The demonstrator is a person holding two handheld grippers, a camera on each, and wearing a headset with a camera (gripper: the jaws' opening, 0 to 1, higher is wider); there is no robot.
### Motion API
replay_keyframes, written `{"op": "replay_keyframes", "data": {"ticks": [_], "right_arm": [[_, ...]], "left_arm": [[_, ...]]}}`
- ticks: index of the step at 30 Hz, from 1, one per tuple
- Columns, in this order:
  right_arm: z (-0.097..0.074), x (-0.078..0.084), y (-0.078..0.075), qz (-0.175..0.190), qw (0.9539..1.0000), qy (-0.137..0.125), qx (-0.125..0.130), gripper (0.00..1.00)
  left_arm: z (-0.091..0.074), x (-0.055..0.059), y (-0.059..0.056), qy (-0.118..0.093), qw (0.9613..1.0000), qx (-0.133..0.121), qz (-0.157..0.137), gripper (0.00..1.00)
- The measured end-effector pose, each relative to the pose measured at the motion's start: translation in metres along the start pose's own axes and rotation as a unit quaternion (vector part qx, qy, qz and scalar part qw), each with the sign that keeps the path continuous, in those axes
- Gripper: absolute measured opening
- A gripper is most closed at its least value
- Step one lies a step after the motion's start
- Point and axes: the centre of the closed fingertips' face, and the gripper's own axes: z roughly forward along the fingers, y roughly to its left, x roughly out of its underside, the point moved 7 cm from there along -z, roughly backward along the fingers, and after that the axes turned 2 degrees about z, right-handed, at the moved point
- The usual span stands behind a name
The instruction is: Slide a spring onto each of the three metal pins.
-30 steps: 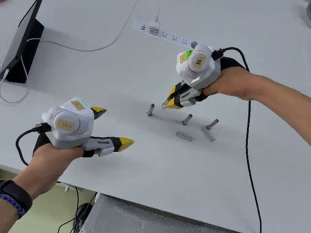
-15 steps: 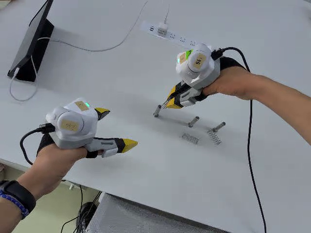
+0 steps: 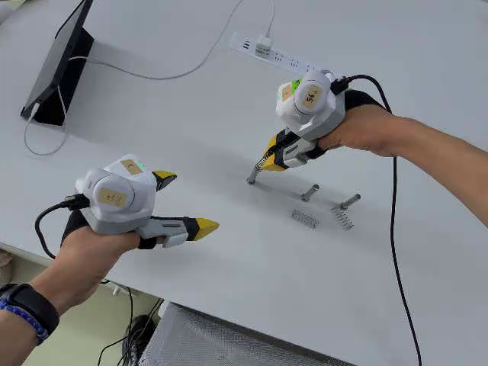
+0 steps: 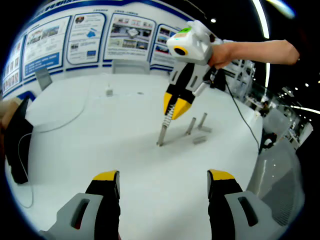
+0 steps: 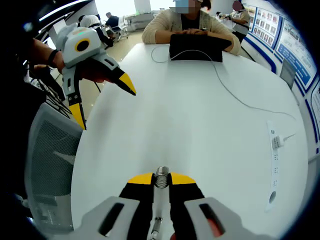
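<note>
Three short metal pins stand on the white table: the left pin [image 3: 252, 176], the middle pin [image 3: 309, 192] and the right pin [image 3: 349, 201]. My right gripper [image 3: 276, 158] is shut on a spring [image 3: 263, 162], tilted down, with the spring's lower end at the top of the left pin. In the left gripper view the spring [image 4: 170, 113] lines up with that pin [image 4: 161, 135]. In the right gripper view the spring [image 5: 160, 176] sits between the shut jaws. Two loose springs [image 3: 304, 219] [image 3: 345, 219] lie by the other pins. My left gripper [image 3: 186, 202] hovers open and holds nothing, well left of the pins.
A dark monitor [image 3: 61, 65] stands at the far left with a white cable. A power strip [image 3: 268, 52] lies at the back. The table's front edge [image 3: 229, 313] runs close to my left hand, with a mesh chair [image 3: 229, 343] below it. A seated person [image 5: 192, 20] is across the table.
My right gripper has brought the spring's lower end closer to the left pin, now meeting its top. The head camera has shifted. My left gripper has stayed open in place.
</note>
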Motion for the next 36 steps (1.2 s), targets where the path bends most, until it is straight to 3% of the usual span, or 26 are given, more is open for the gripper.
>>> {"op": "replay_keyframes", "data": {"ticks": [36], "right_arm": [[0.027,0.003,0.003,-0.01,0.9997,0.023,-0.006,0.13]], "left_arm": [[-0.005,0.008,0.004,0.0,0.9999,-0.002,-0.012,0.71]]}}
